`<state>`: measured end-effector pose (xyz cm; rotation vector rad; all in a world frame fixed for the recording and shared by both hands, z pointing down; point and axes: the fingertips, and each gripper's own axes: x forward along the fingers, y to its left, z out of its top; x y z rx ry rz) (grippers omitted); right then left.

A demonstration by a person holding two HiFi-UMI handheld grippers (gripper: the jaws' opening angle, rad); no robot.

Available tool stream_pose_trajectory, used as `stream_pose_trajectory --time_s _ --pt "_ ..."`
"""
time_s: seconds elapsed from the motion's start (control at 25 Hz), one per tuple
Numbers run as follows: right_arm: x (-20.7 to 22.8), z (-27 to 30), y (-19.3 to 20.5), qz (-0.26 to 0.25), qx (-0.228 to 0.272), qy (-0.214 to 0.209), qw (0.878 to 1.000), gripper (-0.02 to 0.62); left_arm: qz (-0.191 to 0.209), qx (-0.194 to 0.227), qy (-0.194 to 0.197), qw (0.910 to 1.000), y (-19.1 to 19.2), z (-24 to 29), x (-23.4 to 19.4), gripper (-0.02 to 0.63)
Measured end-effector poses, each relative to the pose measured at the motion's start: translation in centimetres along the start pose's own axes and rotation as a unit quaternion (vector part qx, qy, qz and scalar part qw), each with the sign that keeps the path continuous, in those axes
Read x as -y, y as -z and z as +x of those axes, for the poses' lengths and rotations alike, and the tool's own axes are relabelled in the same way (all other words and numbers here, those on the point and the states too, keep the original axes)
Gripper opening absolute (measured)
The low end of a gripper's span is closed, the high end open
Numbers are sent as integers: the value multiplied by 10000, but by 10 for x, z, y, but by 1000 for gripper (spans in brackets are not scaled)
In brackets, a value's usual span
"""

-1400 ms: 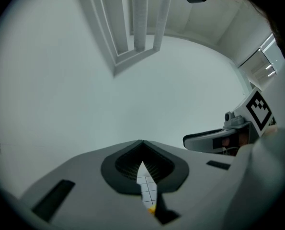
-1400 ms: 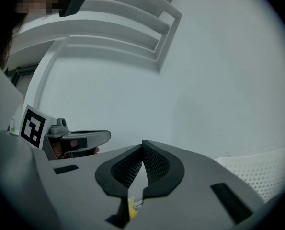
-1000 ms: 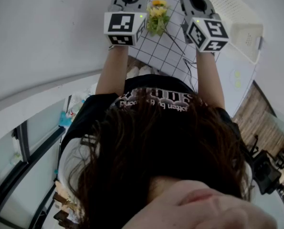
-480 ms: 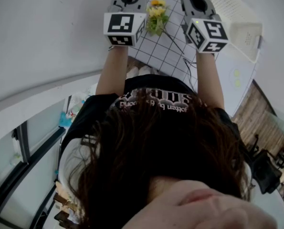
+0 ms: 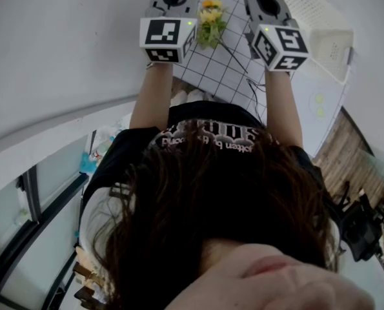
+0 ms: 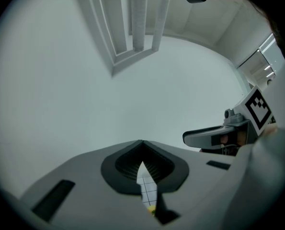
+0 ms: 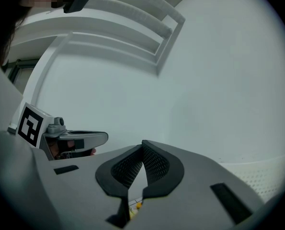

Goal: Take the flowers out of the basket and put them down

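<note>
Lying on the checked tabletop (image 5: pixel 221 66) left of the white basket (image 5: pixel 330 47) and outside it, the yellow flowers (image 5: pixel 211 19) are showing between the two grippers in the head view, the right gripper (image 7: pixel 142 147) hovering nearer the basket than the left gripper (image 6: pixel 141 147), and both are holding their jaws pressed together on nothing.

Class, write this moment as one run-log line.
left gripper: shut, empty | right gripper: shut, empty | yellow flower bunch: lying on white gridded table, outside white perforated basket
</note>
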<state>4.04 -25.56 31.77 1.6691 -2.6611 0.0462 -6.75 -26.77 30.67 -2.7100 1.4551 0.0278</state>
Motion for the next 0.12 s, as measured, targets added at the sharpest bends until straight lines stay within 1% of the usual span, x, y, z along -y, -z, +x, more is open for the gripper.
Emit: stream_pose_trajectory --time_s 0.12 --pt "1 0 1 5 -11 -8 10000 20 10 -5 15 10000 1 2 1 0"
